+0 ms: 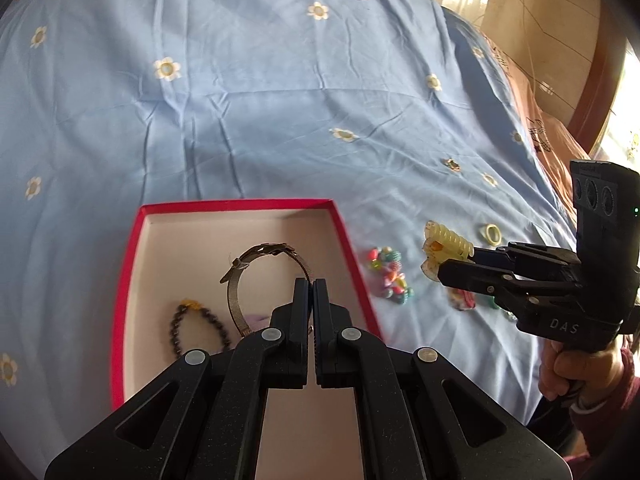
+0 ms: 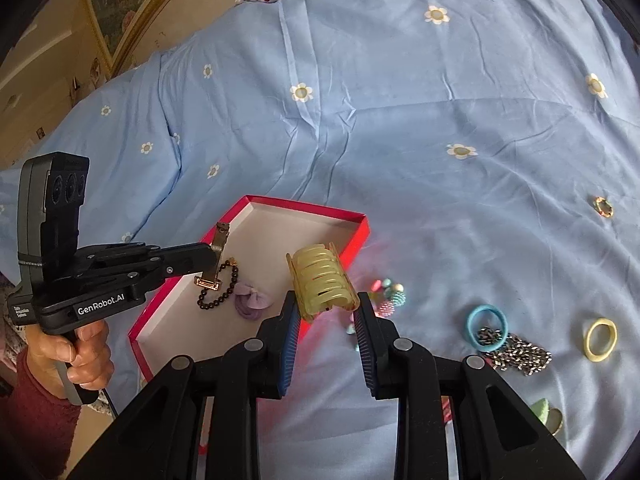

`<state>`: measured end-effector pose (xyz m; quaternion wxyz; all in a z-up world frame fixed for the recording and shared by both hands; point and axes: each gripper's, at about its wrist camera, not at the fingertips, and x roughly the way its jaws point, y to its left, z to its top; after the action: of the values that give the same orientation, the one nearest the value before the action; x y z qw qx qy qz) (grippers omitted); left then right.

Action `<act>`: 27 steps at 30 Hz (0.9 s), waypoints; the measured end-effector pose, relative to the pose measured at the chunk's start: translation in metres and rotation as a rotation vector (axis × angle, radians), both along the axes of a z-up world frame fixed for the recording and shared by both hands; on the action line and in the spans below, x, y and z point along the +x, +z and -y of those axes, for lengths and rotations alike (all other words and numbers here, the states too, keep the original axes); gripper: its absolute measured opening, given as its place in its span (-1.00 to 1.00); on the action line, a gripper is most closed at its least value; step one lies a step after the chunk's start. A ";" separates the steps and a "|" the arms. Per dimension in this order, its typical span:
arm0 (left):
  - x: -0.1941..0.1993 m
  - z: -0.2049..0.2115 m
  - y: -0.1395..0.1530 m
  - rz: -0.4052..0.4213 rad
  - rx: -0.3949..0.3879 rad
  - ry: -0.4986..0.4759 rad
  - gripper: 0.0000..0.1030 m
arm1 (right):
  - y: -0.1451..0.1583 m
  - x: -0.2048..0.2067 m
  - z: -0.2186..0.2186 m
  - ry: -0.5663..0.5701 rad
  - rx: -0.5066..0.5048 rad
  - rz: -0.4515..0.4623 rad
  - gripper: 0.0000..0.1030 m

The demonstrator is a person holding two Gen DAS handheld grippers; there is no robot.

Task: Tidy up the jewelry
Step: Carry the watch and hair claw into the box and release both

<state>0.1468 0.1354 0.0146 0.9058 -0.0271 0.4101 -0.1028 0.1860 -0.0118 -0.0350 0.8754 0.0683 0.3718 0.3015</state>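
Right claw [image 2: 326,312] is clamping a translucent yellow plastic hair claw clip [image 2: 322,284] by its base, teeth pointing away over the bedsheet. Left claw [image 1: 311,292] is pinching shut on a thin metal mesh watch band [image 1: 240,280], which is hanging over the box interior. Just beyond both claws, a shallow red-rimmed cardboard box [image 2: 352,240] is holding a dark beaded bracelet [image 1: 188,330] and a lilac fabric bow [image 2: 252,300]. For a clean drop, each piece is probably best carried well inside the rim and lowered before release. Farther right, a multicoloured bead cluster [image 1: 390,276] is lying loose.
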 end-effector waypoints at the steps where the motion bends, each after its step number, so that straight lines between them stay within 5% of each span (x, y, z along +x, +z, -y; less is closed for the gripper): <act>1: -0.002 -0.004 -0.001 -0.003 0.006 0.008 -0.98 | 0.000 -0.001 -0.007 0.014 0.001 -0.001 -0.47; 15: -0.032 -0.051 -0.037 -0.097 0.040 0.110 -0.98 | -0.026 -0.004 -0.087 0.165 -0.038 -0.053 -0.47; 27: -0.019 -0.050 -0.060 -0.137 0.048 0.106 -0.98 | -0.050 0.000 -0.116 0.190 -0.126 -0.081 -0.47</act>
<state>0.1277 0.1850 -0.0450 0.8801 -0.0341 0.4715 -0.0428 0.1861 0.1043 -0.0848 0.8296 -0.0103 0.4298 0.3562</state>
